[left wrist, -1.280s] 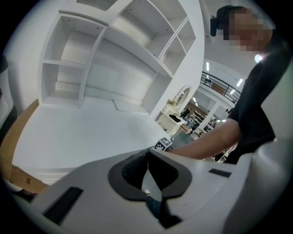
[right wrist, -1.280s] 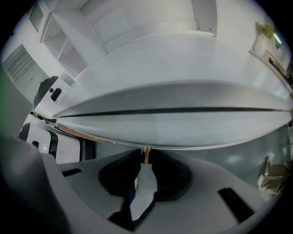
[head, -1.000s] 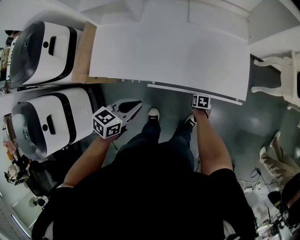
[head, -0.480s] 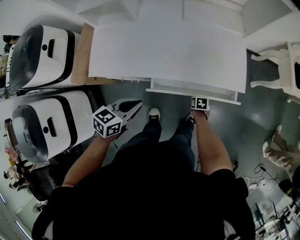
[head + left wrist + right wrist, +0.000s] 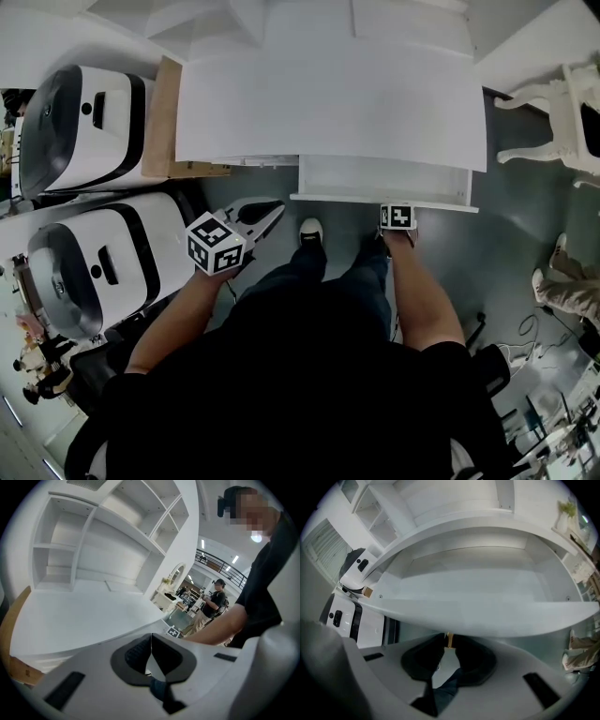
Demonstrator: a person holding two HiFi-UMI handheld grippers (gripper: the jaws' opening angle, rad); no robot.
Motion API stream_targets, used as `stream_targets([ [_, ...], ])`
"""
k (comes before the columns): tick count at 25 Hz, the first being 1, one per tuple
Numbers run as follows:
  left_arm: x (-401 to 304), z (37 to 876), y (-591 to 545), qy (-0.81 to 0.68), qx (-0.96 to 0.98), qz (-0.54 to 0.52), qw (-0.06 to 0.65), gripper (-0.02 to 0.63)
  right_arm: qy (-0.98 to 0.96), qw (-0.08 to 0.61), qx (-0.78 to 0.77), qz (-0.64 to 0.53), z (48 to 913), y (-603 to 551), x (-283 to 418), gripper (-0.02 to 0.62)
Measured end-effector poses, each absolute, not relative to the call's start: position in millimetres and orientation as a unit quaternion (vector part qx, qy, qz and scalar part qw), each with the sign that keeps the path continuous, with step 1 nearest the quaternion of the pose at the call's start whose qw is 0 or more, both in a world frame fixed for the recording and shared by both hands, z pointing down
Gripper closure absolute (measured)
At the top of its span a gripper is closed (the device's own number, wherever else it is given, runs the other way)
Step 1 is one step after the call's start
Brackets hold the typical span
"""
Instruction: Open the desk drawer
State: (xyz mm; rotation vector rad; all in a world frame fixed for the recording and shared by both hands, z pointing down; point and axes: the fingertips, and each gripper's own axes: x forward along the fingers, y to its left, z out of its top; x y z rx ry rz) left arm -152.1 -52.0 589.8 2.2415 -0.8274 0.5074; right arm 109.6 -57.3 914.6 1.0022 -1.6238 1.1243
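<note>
The white desk (image 5: 328,103) fills the top middle of the head view. Its drawer (image 5: 375,176) stands pulled out from under the desktop, with the pale inside showing bare. My right gripper (image 5: 397,210) points steeply down at the drawer's front edge. In the right gripper view the drawer (image 5: 478,588) spreads above the right gripper (image 5: 448,643), whose jaws are shut on a small brass drawer handle (image 5: 448,638). My left gripper (image 5: 274,210) hangs in the air left of the drawer. The left gripper (image 5: 151,641) is shut with nothing in it.
Two white and black machines (image 5: 84,117) (image 5: 103,258) stand at the left, with a wooden board (image 5: 165,122) beside the desk. A white chair (image 5: 553,122) is at the right. My shoes (image 5: 309,230) are just under the drawer. White shelving (image 5: 93,536) rises behind the desk.
The drawer has slid out of the desk toward me, drawn by my right gripper, and its inside has come into view. My left gripper has stayed where it was.
</note>
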Motion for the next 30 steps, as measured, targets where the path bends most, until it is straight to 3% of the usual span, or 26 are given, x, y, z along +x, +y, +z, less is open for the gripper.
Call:
stream_targets([
  [30, -138, 601, -53, -0.245, 0.883, 0.207, 0.344, 0.597, -0.629, 0.449, 0.404, 0.489, 915, 53, 124, 0.522],
])
